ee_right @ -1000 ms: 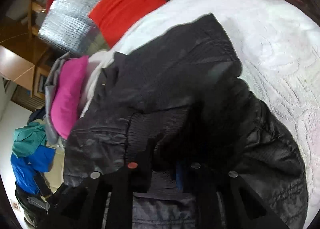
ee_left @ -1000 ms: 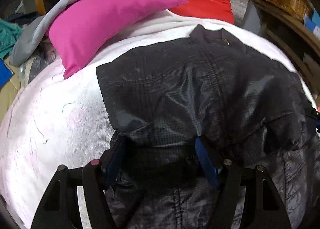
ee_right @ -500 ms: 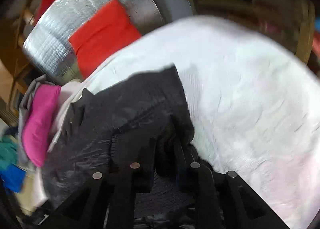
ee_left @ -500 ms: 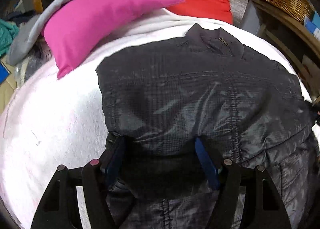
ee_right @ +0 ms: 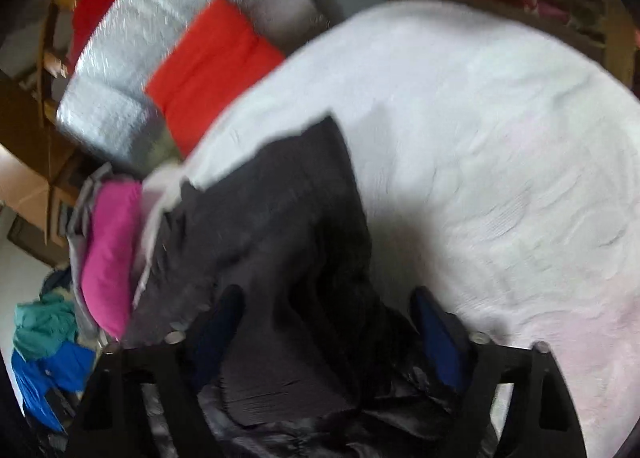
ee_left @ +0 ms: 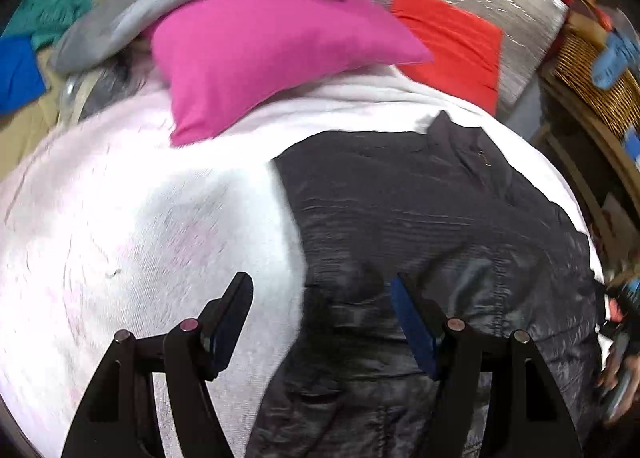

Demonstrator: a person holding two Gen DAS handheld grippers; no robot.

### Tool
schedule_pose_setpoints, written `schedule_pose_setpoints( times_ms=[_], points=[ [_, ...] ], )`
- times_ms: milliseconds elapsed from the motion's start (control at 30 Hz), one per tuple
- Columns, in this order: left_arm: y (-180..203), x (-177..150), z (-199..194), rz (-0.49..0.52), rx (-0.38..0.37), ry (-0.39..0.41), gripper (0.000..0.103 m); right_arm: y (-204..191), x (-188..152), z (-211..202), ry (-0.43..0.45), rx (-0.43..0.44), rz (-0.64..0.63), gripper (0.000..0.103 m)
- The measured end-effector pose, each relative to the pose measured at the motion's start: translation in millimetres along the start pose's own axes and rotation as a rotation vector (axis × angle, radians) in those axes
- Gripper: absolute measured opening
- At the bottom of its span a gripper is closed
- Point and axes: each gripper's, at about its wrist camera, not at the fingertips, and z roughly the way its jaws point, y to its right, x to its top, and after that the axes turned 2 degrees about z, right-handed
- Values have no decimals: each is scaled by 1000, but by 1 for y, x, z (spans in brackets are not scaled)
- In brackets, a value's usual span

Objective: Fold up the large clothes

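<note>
Right wrist view: our right gripper [ee_right: 326, 322] has just been opening, its jaws now apart over the dark jacket [ee_right: 280, 250], the sleeve released. Our left gripper [ee_left: 320, 310], jaws apart and empty, has slid left, straddling the jacket's edge; this fold looks laid.

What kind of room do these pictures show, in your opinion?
Probably a cluttered bedroom at home. A black jacket lies on a bed with a white blanket, a pink pillow sits at its head, and a wicker basket stands beside it.
</note>
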Motion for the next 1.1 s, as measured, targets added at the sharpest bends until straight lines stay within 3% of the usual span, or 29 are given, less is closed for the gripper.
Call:
schedule_pose_setpoints(
  times_ms=[100,267,400,500,533,567,600,667,767,933,1033,1100],
  points=[
    [-13,-4,9,-70,-18,-54,72,-6,-6,5,1,-36,-48,73],
    [-29,-9,21,-200,-133,-97,72,0,-10,11,-10,-23,-40,72],
    [-19,-13,32,-201,-242,-140,72,8,-9,11,-8,0,-23,76],
    [-12,-15,35,-198,-276,-136,72,8,-10,8,-3,3,-33,77],
    [-12,-15,35,-208,-286,-129,71,7,-11,8,1,-2,-47,76],
    [-13,-16,35,-226,-297,-116,59,3,-11,7,6,-4,-62,71],
    [-10,-13,37,-233,-289,-113,52,-2,-11,6,7,1,-69,66],
    [-10,-12,36,-240,-289,-94,37,-12,-13,-1,27,-4,-96,45],
    [-4,-6,32,-237,-269,-49,29,-32,-20,-15,72,-48,-174,35],
    [7,3,25,-190,-221,9,26,-30,-21,-35,119,-15,-133,31],
    [12,1,41,-148,-169,-27,28,-28,-22,-16,63,-64,-139,31],
    [14,1,42,-139,-143,-34,32,-27,-22,-6,37,-78,-134,37]
  ],
)
